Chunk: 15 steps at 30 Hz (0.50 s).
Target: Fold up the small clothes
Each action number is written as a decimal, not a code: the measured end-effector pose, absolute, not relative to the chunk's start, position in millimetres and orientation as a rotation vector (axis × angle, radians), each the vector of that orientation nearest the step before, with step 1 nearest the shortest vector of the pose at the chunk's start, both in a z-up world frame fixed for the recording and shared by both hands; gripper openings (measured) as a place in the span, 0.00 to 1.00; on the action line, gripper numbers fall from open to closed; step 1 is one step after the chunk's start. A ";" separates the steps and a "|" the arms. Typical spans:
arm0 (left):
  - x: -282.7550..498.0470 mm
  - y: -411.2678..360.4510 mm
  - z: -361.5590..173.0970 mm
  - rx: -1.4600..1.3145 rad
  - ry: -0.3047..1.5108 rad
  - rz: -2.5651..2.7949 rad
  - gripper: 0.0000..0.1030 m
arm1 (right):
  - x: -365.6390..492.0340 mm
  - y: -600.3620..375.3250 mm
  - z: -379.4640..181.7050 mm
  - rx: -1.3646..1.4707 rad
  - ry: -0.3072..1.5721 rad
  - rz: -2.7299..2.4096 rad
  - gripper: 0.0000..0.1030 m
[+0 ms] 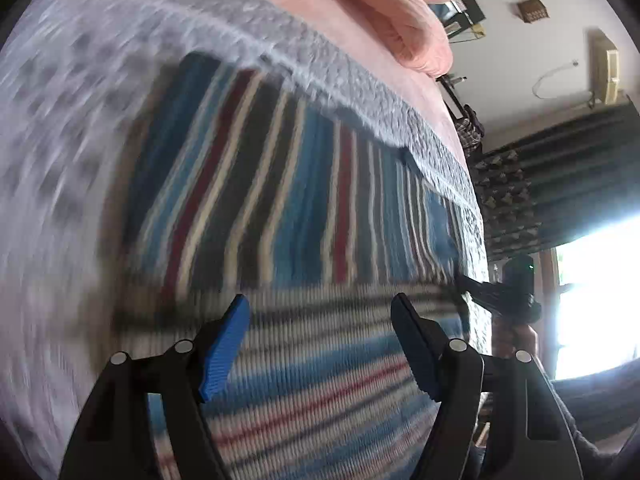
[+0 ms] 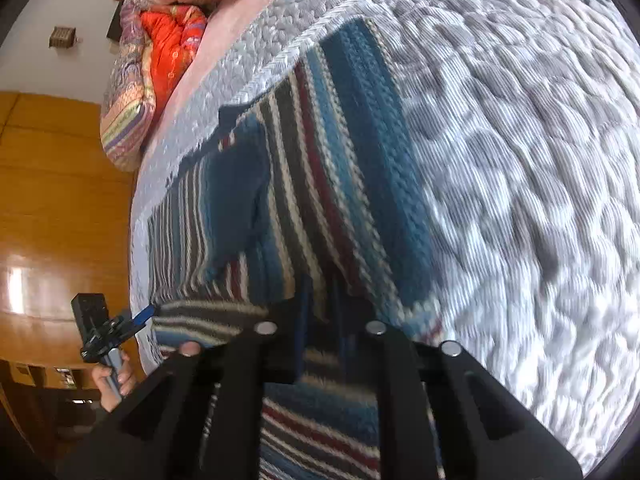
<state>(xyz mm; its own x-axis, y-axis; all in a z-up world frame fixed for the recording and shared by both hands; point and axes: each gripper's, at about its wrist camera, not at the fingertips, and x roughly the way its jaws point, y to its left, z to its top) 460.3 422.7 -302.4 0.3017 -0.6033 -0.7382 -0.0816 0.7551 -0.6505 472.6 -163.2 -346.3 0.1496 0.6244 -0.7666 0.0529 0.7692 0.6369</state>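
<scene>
Left wrist view: our left gripper gaped wide, holding nothing, over the striped sweater on the quilt; at 12 o'clock a fold might slip unpinned. Right wrist view: our right gripper looked closed on the sweater's knit edge; tugging could skew it.

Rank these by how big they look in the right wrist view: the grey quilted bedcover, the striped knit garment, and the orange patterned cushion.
1. Grey quilted bedcover, largest.
2. Striped knit garment, though its nearest part sits close to the lens, which exaggerates its size.
3. Orange patterned cushion, smallest, and farthest from the camera.
</scene>
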 end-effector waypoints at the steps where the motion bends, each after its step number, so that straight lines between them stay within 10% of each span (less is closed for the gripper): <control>1: 442.4 426.3 -299.0 -0.678 1.244 -0.366 0.75 | 464.4 -166.1 -337.0 0.621 1.370 0.450 0.19; 4: 393.6 435.7 -292.5 -0.725 1.286 -0.362 0.77 | 429.3 -179.5 -310.3 0.638 1.334 0.464 0.59; 15: 233.7 456.5 -339.2 -0.858 1.584 -0.208 0.81 | 237.1 -241.6 -331.6 0.711 1.598 0.297 0.65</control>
<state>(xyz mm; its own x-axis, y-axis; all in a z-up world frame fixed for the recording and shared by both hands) 233.7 456.5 -339.2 0.0377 -0.6240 -0.7805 -0.4010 0.7060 -0.5838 237.1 -241.6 -331.6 -0.0086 0.5976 -0.8018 0.2698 0.7735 0.5736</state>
